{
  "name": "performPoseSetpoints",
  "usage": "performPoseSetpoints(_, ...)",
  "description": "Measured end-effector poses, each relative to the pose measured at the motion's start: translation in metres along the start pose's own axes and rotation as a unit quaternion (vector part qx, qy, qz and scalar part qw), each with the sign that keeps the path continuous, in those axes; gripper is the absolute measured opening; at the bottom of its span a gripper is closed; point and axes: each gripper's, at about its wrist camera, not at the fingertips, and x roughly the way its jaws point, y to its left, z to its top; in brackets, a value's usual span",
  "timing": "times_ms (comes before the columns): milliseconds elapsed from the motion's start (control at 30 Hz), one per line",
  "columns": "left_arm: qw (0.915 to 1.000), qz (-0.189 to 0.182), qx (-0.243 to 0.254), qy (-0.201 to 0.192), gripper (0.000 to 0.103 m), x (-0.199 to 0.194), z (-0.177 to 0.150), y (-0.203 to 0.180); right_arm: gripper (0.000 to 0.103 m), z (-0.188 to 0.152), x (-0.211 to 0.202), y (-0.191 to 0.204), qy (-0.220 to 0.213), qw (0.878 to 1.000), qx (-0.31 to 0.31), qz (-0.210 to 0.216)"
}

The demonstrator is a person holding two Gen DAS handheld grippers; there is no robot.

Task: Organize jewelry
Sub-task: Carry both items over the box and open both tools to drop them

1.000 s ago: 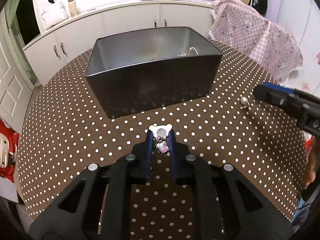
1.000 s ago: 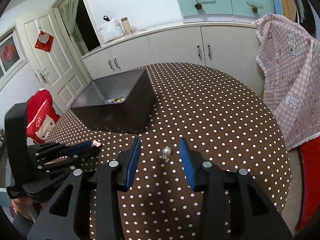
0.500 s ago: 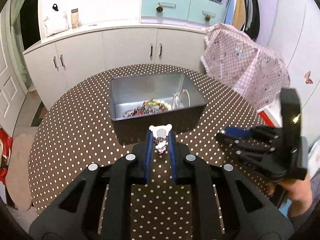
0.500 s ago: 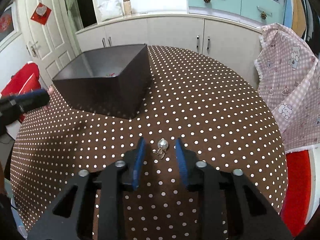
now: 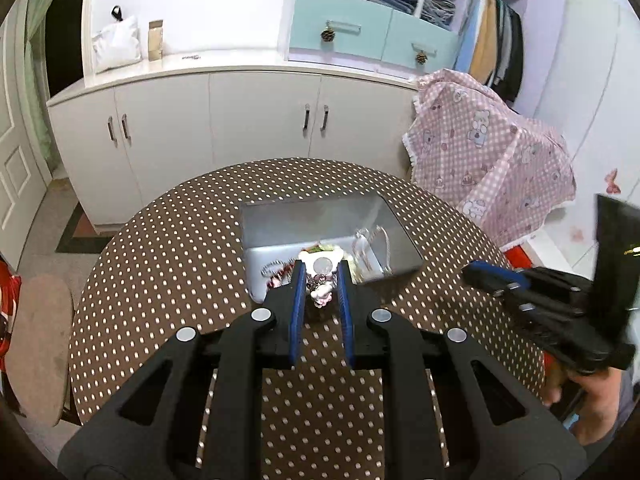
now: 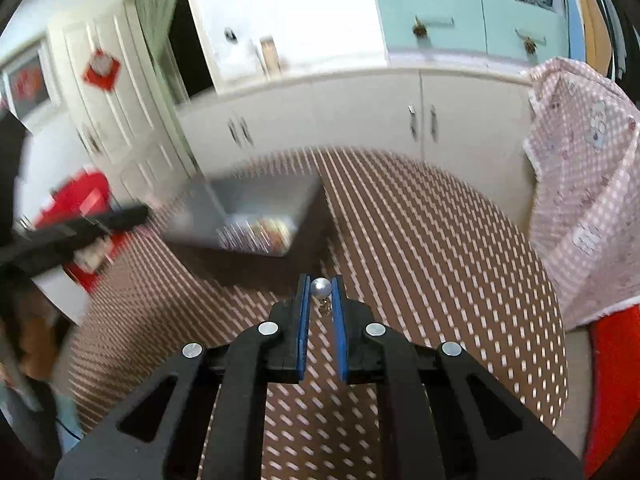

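You had your left claw [image 5: 322,280] pinching the little bear charm [image 5: 323,276] right above the open box [image 5: 332,236] so it could drop in, while your right claw [image 6: 321,294] squeezed the silver bead [image 6: 321,287] over the dotted surface [image 6: 440,280] just short of that box.

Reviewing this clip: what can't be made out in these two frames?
- Right wrist view: motion blur smears the box and its contents; the pieces can't be identified.
- Right wrist view: the left tool is a blurred streak; its grip is unreadable there.
- Left wrist view: the right tool is seen side-on; nothing between its fingers shows.
- Left wrist view: the left tool and its bear charm cover part of the jewelry in the box.
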Motion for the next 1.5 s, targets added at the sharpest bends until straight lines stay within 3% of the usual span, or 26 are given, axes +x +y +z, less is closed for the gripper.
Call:
performPoseSetpoints(167,0.9996,-0.009,-0.024,0.013,0.016,0.013,0.017,0.012,0.009,0.031,0.013,0.015,-0.009,0.999,0.007,0.044)
performPoseSetpoints(367,0.9991,-0.017,-0.025,0.030,0.016,0.031,0.023,0.012,0.009,0.037,0.038,0.012,0.005,0.996,0.046,0.074)
performPoseSetpoints(567,0.9980,-0.019,-0.038,0.046,0.016,0.044,0.022,0.020,0.009,0.034,0.043,0.014,0.007,0.996,0.054,0.069)
performPoseSetpoints(1300,0.9986,0.002,-0.026,0.046,0.017,0.040,0.025,0.016,0.010,0.036,0.042,0.010,-0.002,0.996,0.058,0.070)
performPoseSetpoints(1367,0.9986,0.005,-0.028,0.045,0.029,0.039,0.025,0.018,0.010,0.036,0.042,0.009,-0.002,0.996,0.060,0.069)
performPoseSetpoints(1400,0.9987,0.006,-0.030,0.042,0.055,0.038,0.024,0.019,0.010,0.036,0.042,0.008,-0.003,0.996,0.061,0.068)
performPoseSetpoints(1433,0.9988,0.009,-0.034,0.034,0.067,0.035,0.024,0.021,0.010,0.035,0.042,0.008,-0.004,0.996,0.061,0.067)
performPoseSetpoints(1500,0.9991,0.010,-0.033,0.022,0.067,0.029,0.023,0.021,0.010,0.036,0.042,0.007,-0.006,0.996,0.062,0.065)
